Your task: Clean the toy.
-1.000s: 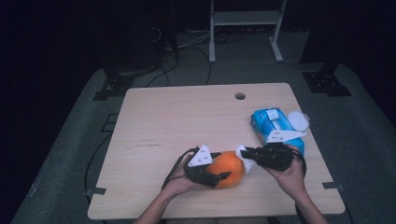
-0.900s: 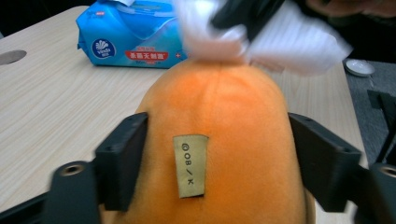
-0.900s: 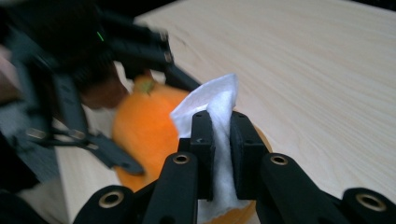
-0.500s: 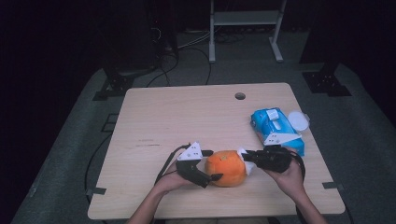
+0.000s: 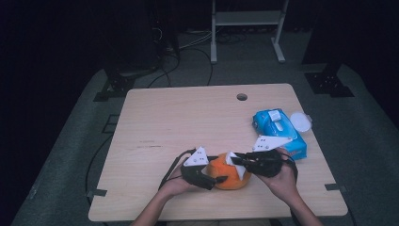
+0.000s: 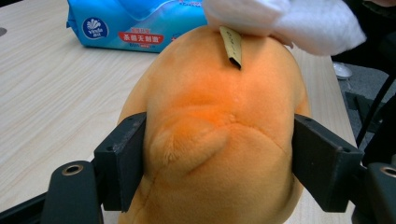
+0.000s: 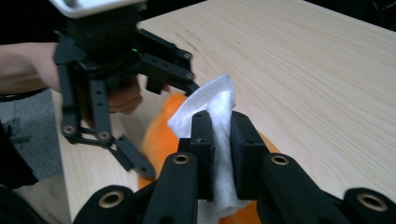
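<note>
1. Left hand-held gripper (image 6: 219, 154): its jaws have just been closing and now clamp the orange plush toy (image 6: 215, 140) again after a brief release, near the counter's (image 5: 188, 122) front edge.
2. Right hand-held gripper (image 7: 219, 135) pinches a white wipe (image 7: 215, 105), pressed on the toy's top.
3. Judgement: toy re-secured; wiping can proceed.

Dim lab: lone table (image 5: 188, 117), floor cables (image 5: 188, 44) (metal stand (image 5: 247, 19) behind)

pale wooden table (image 5: 188, 122) carries an orange plush toy (image 5: 230, 176), blue wipes pack (image 5: 277, 129), white lid (image 5: 300, 121).
</note>
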A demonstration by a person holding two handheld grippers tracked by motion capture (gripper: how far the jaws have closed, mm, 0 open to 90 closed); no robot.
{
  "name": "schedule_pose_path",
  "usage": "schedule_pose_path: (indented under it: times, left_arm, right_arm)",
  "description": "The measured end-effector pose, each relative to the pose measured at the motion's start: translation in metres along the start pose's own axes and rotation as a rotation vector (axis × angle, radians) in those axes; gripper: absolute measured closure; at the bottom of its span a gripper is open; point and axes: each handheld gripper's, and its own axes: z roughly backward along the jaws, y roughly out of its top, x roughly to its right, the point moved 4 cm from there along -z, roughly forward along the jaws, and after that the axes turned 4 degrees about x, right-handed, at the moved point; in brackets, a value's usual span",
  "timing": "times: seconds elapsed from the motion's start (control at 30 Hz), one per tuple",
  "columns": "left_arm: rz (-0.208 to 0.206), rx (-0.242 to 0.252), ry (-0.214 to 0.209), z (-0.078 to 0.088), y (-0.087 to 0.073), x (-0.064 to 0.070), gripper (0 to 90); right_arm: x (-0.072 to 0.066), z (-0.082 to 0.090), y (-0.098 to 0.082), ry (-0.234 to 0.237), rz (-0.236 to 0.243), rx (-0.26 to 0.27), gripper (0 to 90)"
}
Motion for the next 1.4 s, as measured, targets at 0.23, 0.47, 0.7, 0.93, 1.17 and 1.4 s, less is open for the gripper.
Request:
schedule_pose_path:
  times: [0.23, 0.47, 0.7, 0.93, 1.17, 1.4]
  left_arm:
    - [0.018, 0.011, 0.001, 0.003, -0.001, -0.005, 24.3]
    - [0.064, 0.023, 0.022, 0.002, -0.001, -0.008, 24.1]
    - [0.062, 0.022, 0.029, 0.001, -0.001, -0.007, 24.0]
    - [0.065, 0.021, 0.031, -0.002, 0.000, -0.007, 23.5]
    - [0.041, 0.008, 0.042, -0.001, 0.001, -0.004, 23.1]
    - [0.040, 0.021, 0.041, -0.003, 0.003, -0.004, 22.8]
  right_arm:
    - [0.041, 0.015, -0.032, -0.037, -0.138, -0.040, 79.8]
    - [0.035, 0.018, -0.027, -0.001, -0.135, -0.006, 80.1]
    - [0.022, 0.009, -0.012, 0.002, -0.047, 0.018, 79.9]
    - [0.044, 0.015, -0.032, -0.038, -0.147, 0.005, 80.0]
    - [0.023, 0.009, -0.014, 0.003, -0.075, 0.034, 80.0]
    - [0.049, 0.015, -0.039, -0.020, -0.178, 0.019, 80.1]
